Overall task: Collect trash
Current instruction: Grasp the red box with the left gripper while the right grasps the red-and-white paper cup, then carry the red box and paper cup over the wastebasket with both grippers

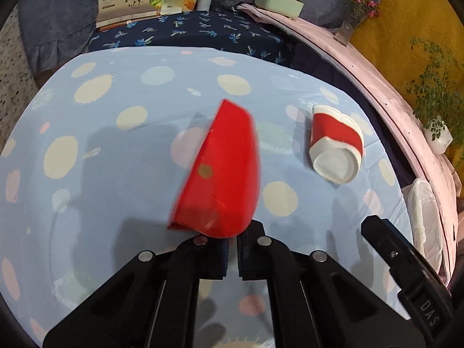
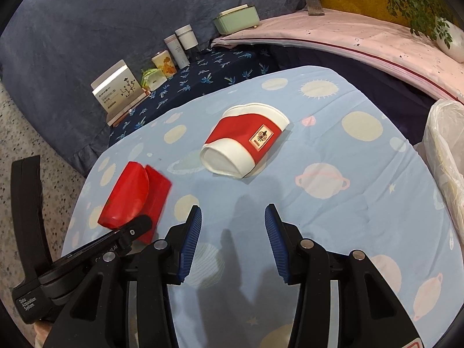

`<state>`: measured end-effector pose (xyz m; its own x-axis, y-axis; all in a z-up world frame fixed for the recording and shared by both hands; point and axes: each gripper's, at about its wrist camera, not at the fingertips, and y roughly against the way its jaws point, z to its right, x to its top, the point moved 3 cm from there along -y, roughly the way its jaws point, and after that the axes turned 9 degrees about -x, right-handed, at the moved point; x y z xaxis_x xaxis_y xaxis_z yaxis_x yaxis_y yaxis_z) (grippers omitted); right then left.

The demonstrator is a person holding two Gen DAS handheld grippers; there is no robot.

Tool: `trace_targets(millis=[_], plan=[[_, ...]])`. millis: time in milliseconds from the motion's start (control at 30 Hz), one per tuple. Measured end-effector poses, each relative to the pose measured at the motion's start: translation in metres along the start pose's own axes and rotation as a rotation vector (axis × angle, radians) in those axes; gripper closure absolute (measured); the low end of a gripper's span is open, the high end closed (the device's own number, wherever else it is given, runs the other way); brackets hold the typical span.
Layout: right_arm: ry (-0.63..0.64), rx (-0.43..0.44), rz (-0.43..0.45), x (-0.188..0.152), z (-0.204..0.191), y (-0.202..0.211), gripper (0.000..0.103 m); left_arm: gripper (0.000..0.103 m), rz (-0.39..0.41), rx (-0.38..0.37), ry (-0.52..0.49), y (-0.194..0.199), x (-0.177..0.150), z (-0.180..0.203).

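Note:
A flattened red carton point(image 1: 223, 174) sticks up and away from my left gripper point(image 1: 231, 246), whose jaws are shut on its near edge. The right wrist view shows the same carton point(image 2: 130, 194) at the table's left edge, with the left gripper point(image 2: 136, 229) clamped on its lower end. A crushed red-and-white paper cup point(image 2: 243, 142) lies on its side on the blue planet-print cloth point(image 2: 333, 217), to the right of the carton point(image 1: 336, 142). My right gripper point(image 2: 233, 232) hovers short of the cup, open, with only cloth between its blue pads point(image 2: 191, 232).
A white plastic bag point(image 2: 443, 159) stands at the table's right edge. Behind the table, a dark floral cloth point(image 2: 220, 72) carries a printed box point(image 2: 117, 90), several tins point(image 2: 174, 52) and a pale green box point(image 2: 236, 18). A pink ledge point(image 2: 348, 37) with potted plants point(image 2: 417, 3) runs along the right.

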<state>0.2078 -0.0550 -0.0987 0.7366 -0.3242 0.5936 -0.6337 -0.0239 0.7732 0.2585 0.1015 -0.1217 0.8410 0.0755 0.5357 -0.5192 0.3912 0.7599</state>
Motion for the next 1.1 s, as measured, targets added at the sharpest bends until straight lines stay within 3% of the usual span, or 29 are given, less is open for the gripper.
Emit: trace_targets(millis=[300,367,533,700,767,833,1100], plan=[[-0.026,-0.021,0.010,0.034,-0.007,-0.025,0.058,0.103,0.045,-0.008,-0.025,-0.011,0.037,0.019],[-0.042,-0.042,0.007,0.041,-0.010,-0.032,0.041,0.103,0.051,-0.013,-0.020,-0.012,0.046,0.017],[-0.092,-0.067,0.009,0.055,-0.017,-0.048,0.028,0.103,0.071,-0.015,-0.018,-0.012,0.062,0.008],[-0.180,-0.052,-0.041,0.059,-0.012,-0.073,0.027,0.103,0.066,-0.023,-0.007,-0.014,0.064,-0.001],[-0.211,-0.024,-0.076,0.054,-0.010,-0.083,0.035,0.103,0.061,-0.027,-0.008,-0.015,0.062,-0.002],[-0.206,-0.023,-0.053,0.052,-0.009,-0.081,0.042,0.103,0.057,-0.031,-0.008,-0.015,0.059,-0.001],[-0.205,0.000,-0.004,0.045,-0.004,-0.048,0.042,0.103,0.059,-0.056,-0.033,-0.002,0.046,0.021]])
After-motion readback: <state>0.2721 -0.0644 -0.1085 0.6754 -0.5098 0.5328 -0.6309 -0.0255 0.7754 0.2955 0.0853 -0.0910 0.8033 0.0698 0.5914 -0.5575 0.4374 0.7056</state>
